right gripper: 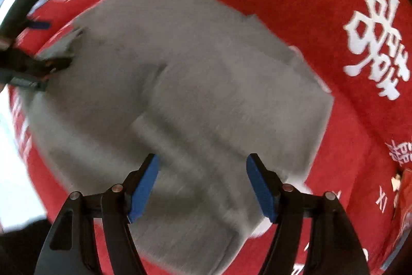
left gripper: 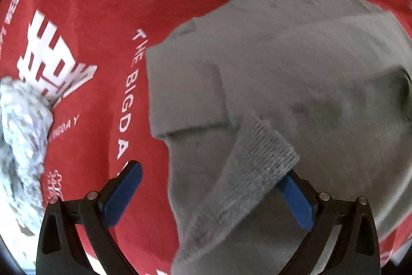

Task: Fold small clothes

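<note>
Both grippers, left (left gripper: 213,184) and right (right gripper: 202,172), gape empty over the sweater (left gripper: 296,74); we should pinch its cuff (left gripper: 267,153) squarely, then fold.

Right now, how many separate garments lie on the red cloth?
2. The grey garment is spread in the middle under both hand-held grippers; a crumpled white patterned garment sits at the left edge. Others may lie out of view.
</note>
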Available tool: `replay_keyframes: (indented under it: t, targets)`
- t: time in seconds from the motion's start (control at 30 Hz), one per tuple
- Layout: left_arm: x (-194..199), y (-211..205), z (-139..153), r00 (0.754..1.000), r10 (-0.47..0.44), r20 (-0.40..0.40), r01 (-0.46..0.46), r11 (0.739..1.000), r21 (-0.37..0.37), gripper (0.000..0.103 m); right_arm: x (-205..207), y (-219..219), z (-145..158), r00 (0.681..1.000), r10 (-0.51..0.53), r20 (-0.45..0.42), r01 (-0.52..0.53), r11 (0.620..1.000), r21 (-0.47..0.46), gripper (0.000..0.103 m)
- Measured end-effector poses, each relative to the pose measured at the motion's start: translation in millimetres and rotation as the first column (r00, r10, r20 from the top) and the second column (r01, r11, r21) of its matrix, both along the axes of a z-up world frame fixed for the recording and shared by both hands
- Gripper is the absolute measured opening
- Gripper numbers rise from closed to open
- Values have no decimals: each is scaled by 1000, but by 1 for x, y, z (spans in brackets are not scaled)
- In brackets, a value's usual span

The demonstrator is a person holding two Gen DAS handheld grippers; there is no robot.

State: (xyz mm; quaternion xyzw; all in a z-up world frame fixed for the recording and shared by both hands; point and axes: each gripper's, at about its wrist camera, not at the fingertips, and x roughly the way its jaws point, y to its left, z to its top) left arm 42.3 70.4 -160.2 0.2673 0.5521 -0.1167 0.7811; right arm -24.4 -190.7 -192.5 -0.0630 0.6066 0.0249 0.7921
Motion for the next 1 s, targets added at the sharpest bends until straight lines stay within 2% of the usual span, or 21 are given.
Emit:
replay_keyframes:
  t: [0.07,0.1,0.17,0.2,0.23,0.33,0.4,0.43,0.5,0.53,0.57,0.6,0.73,0.87,1.0]
  targets:
    - [14,10,-2,998,46,-30,-48,998,-50,103,13,-30,-4,988,-155,-22,156,984,83,74]
    - [21,16,-3,996,71,-57,-75,994,-75,103,16,-47,-7,969,-241,-51,246,957,152,74]
    - [28,26,-3,989,101,-104,-114,985,-130,99,11,-78,-11,909,-403,-109,417,863,285,74]
    - [30,31,-3,985,105,-133,-128,977,-171,95,8,-88,-12,885,-449,-126,464,823,327,74]
    - [33,33,-3,981,103,-163,-135,970,-201,87,5,-92,-12,875,-467,-128,480,804,351,74]
    - [34,34,-6,968,61,-242,-127,955,-269,85,-4,-82,-5,898,-426,-111,435,824,363,74]
    - [31,29,-6,970,16,-243,-84,959,-272,85,3,-69,-8,919,-378,-110,391,844,367,74]
    - [29,28,-5,970,-5,-244,-65,958,-279,80,7,-62,-10,929,-353,-111,369,858,358,74]
    - [29,28,-5,967,-32,-255,-48,953,-301,60,14,-51,-13,939,-323,-115,343,881,326,73]
    - [29,29,-6,963,-40,-265,-47,948,-313,34,16,-47,-13,941,-319,-114,339,893,296,70]
    - [28,29,-6,961,-47,-273,-46,944,-327,13,16,-43,-12,938,-332,-103,347,907,239,39]
    - [27,30,-4,962,-53,-267,-42,941,-337,8,13,-39,-11,932,-349,-99,363,907,212,6]
    - [16,42,25,975,-72,-209,-23,906,-422,8,-1,-48,16,880,-470,-63,469,844,259,6]
    - [13,57,59,982,-84,-167,-7,877,-481,8,-17,-39,50,882,-471,-9,456,848,271,6]
    - [19,59,90,990,-109,-95,48,867,-496,8,-19,-39,83,876,-478,58,447,852,275,6]
